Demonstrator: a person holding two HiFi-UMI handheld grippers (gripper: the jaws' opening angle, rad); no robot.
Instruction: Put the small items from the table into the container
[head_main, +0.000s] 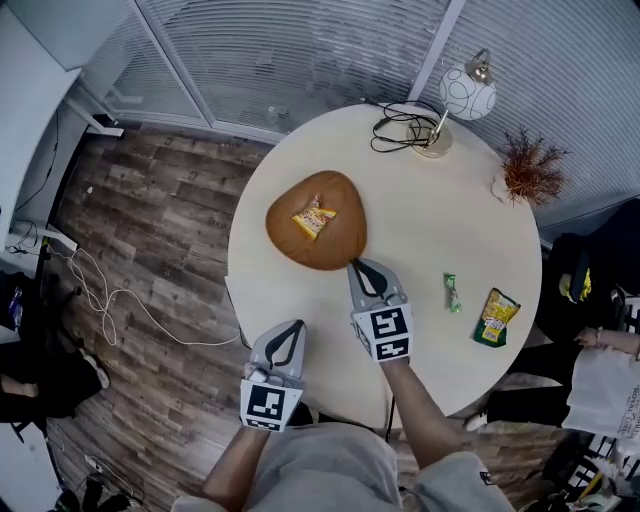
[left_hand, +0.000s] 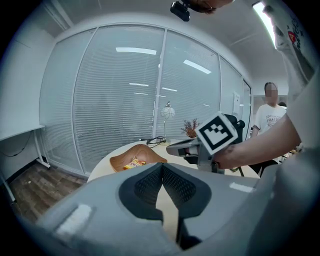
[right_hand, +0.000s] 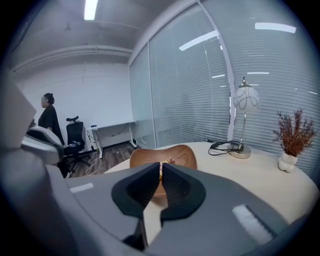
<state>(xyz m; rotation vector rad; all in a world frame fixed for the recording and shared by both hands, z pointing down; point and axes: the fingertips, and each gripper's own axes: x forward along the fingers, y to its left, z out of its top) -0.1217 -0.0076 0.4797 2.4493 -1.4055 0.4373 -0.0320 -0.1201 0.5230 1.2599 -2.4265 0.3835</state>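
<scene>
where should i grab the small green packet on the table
Across its narrow width, mid-length, from above: the small green packet lies flat on the table, long and slim, so the right claw probably fits over its long edges.

green item (head_main: 453, 292): too small to identify | yellow packet (right_hand: 167, 160): probably mostly behind right hand-held gripper (right_hand: 161, 166)

The round, pale table (head_main: 420, 230) carries a brown wooden dish (head_main: 335, 245) on its left half. Beyond the dish and to its right stands a lamp (head_main: 466, 93) with a round white shade, with a black cable (head_main: 398, 128) coiled by its base. Farther right of the dish, at the table's edge, is a white vase (head_main: 500, 186) of dried reddish sprigs. Right of the dish and nearer the person lie a small green packet (head_main: 453, 292) and, past it, a green and yellow snack bag (head_main: 496, 318).
</scene>
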